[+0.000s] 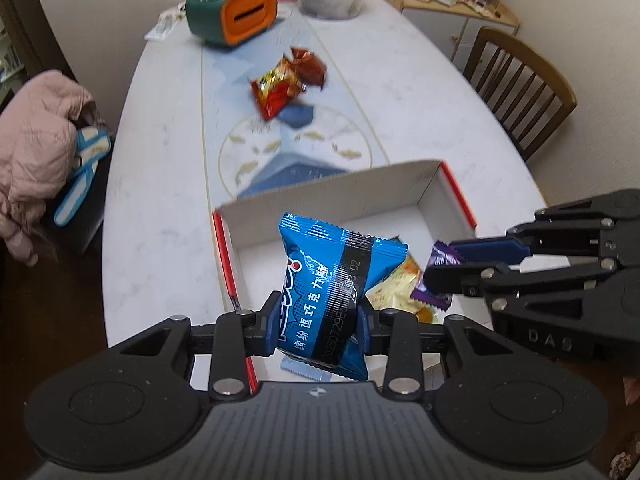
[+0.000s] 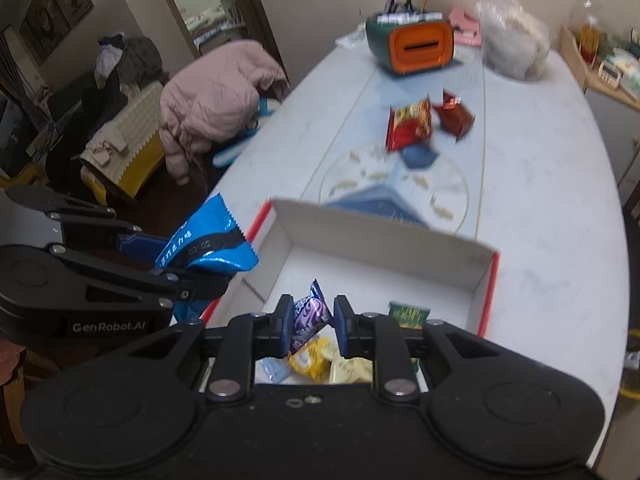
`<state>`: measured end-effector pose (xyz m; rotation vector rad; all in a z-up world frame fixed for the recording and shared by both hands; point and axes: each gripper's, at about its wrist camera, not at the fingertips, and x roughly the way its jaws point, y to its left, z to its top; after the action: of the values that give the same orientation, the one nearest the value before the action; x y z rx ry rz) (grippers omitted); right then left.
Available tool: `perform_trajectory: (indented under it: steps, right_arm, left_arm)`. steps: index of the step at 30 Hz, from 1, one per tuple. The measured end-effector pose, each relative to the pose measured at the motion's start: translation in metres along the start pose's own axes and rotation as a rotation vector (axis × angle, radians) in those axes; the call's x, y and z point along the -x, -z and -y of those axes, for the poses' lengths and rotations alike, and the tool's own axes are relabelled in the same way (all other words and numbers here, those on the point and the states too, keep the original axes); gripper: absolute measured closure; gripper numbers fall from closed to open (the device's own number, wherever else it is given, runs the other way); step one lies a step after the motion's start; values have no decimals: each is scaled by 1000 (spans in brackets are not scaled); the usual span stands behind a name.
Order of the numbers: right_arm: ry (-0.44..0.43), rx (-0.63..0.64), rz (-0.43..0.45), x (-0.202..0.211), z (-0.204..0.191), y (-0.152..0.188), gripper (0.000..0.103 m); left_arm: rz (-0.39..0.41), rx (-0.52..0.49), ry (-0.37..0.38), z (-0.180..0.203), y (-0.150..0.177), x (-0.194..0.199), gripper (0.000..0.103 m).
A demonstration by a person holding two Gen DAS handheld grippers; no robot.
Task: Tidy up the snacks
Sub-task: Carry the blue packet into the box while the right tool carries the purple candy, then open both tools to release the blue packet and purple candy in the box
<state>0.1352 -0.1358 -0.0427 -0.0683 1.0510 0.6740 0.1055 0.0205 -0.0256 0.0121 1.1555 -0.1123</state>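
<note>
Holding a blue packet (image 1: 326,296) upright, the left gripper (image 1: 320,320) hovers over the box's (image 1: 336,196) near left corner. Right gripper (image 2: 310,326), clamped on a purple candy (image 2: 308,316), hangs directly above the box, so both need only lower.

Quick count from my end: 1 blue snack pack (image 1: 324,296) in my left gripper (image 1: 318,320), 1 purple one (image 2: 308,316) in my right gripper (image 2: 310,326). Ahead of both tools: 1 white box (image 2: 380,248), then 2 red packets (image 1: 280,88) further out.
</note>
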Motion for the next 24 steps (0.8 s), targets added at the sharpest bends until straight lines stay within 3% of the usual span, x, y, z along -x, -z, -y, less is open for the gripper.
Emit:
perform_trajectory:
  steps: [14,24]
  right_arm:
    - [81,-94,-118,-54,35,33,84]
    - [149,-105,-189,-66,52,63,83]
  left_arm:
    - [-137,43,2,-5,10,-89,68]
    - [-155,-19,-38,9,18,-126,68]
